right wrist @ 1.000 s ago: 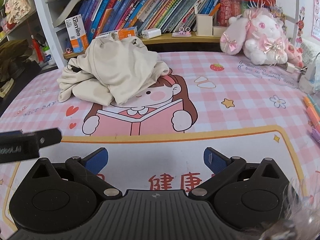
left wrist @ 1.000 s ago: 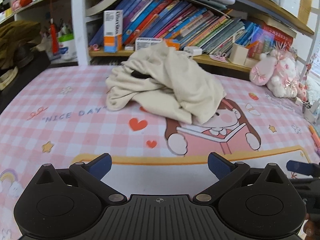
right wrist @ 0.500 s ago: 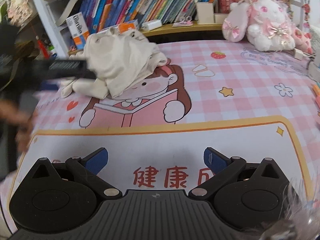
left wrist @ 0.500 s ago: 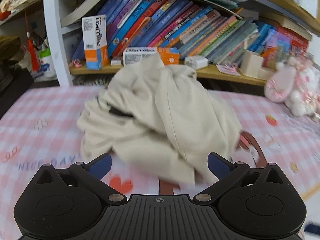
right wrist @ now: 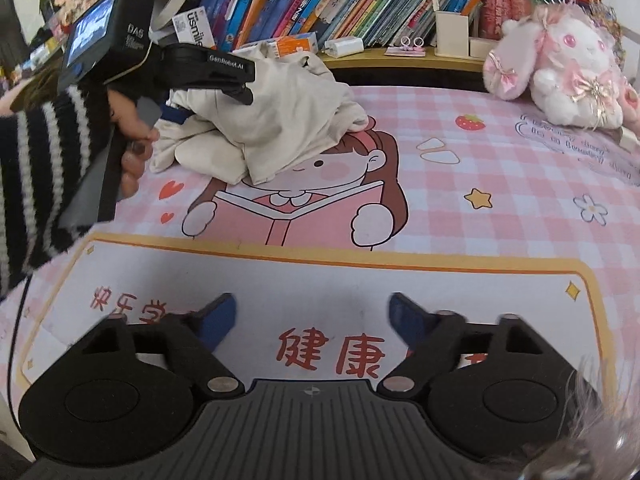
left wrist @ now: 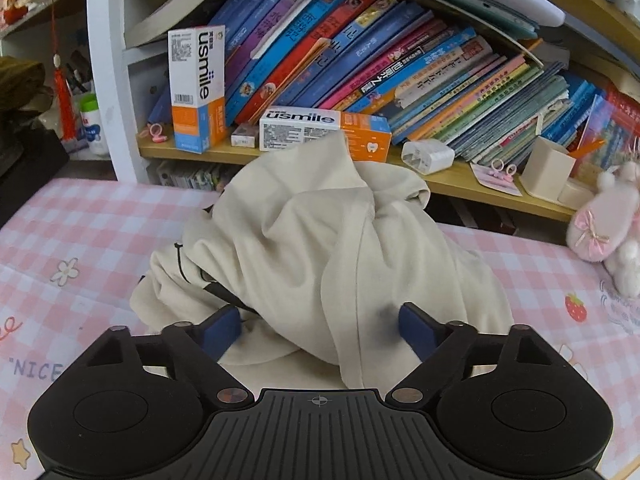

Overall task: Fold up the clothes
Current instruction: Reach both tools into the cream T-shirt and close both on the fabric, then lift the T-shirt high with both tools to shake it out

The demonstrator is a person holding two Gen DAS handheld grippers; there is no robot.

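On the worktop (right wrist: pixel 500 152), left gripper (left wrist: pixel 320 324) jaws, closing around the crumpled garment (left wrist: pixel 320 248), may pinch several layers; right gripper (right wrist: pixel 312 316) jaws close on nothing.

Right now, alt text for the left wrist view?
The left gripper is at a crumpled cream garment on a pink checked mat, its jaws closing with a bunch of the cloth between them. Behind the pile, a wooden shelf holds leaning books and toothpaste boxes.
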